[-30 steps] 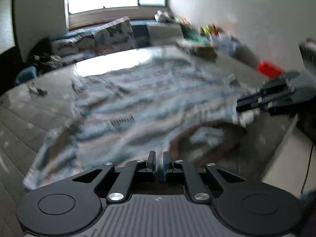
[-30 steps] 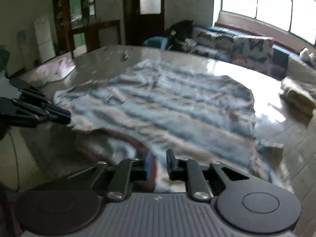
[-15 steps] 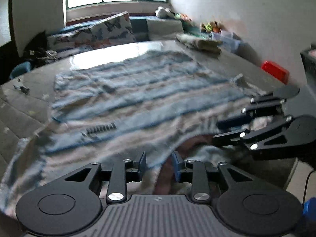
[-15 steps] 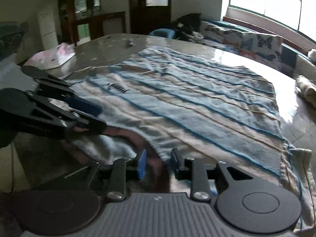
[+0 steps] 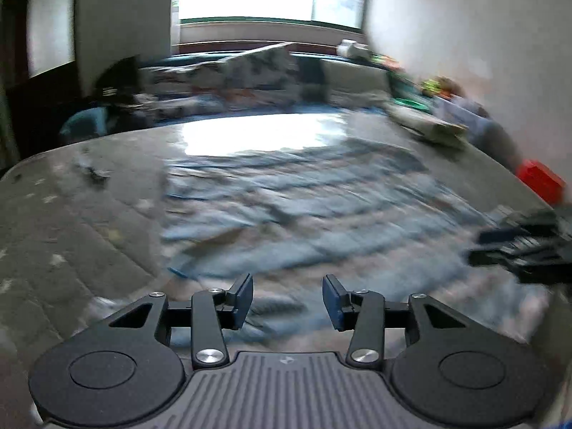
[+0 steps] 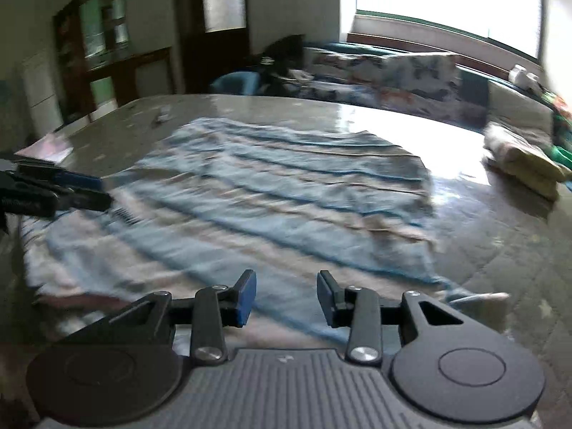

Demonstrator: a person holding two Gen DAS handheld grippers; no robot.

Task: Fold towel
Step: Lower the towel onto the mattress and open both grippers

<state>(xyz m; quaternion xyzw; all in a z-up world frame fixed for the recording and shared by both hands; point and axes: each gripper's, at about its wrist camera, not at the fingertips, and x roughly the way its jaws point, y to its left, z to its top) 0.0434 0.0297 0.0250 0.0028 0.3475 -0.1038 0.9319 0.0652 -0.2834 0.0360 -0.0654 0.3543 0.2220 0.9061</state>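
A blue, white and tan striped towel (image 5: 304, 221) (image 6: 271, 207) lies spread, slightly rumpled, on the grey table (image 5: 71, 221). My left gripper (image 5: 287, 298) hovers over the towel's near edge with its jaws opening and nothing pinched between them. The right gripper (image 6: 286, 295) stands over the near edge too, its jaws opening, with only towel lying beneath the gap. Each gripper shows in the other's view: the right one (image 5: 518, 246) at the far right, the left one (image 6: 53, 193) at the far left. The left wrist view is blurred.
A folded pale cloth (image 6: 522, 164) (image 5: 429, 125) lies at the table's far right. A red box (image 5: 540, 178) sits by the wall. A small dark object (image 5: 94, 175) lies on the table's left. A patterned sofa (image 6: 375, 71) stands behind, under the window.
Both grippers went from nearly shut on the towel's near edge to open, letting it go. The lifted edge now lies on the table. Both hands moved apart sideways.
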